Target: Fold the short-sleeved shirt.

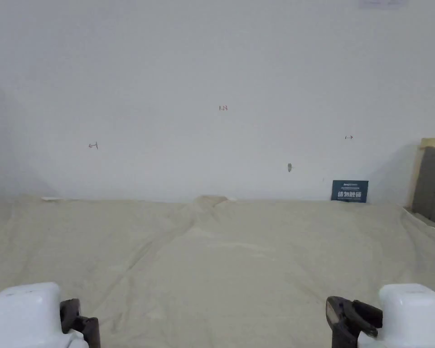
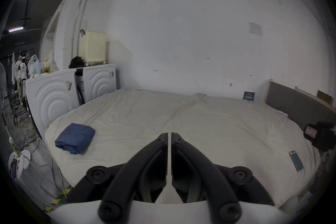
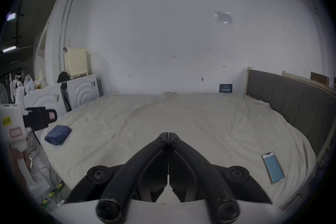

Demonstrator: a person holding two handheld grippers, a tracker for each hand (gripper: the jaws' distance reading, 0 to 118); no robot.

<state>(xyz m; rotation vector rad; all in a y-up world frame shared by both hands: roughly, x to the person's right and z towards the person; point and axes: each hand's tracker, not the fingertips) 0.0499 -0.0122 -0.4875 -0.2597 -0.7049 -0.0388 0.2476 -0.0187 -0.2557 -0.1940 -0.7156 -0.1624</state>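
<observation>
**Folded shirt on the bed, both tools closed and empty**

The blue shirt (image 2: 75, 138) lies folded into a compact bundle near the left edge of the bed (image 2: 209, 122), on a wrinkled cream sheet. The left tool (image 2: 169, 134) hangs above the sheet with its jaws nearly together, a thin slit between them, holding nothing. The right tool (image 3: 168, 134) has its jaws pressed tip to tip, also empty, well apart from the shirt. A phone (image 3: 273, 167) rests screen up near the bed's right edge. A grey headboard (image 3: 291, 98) stands along the right side.
</observation>
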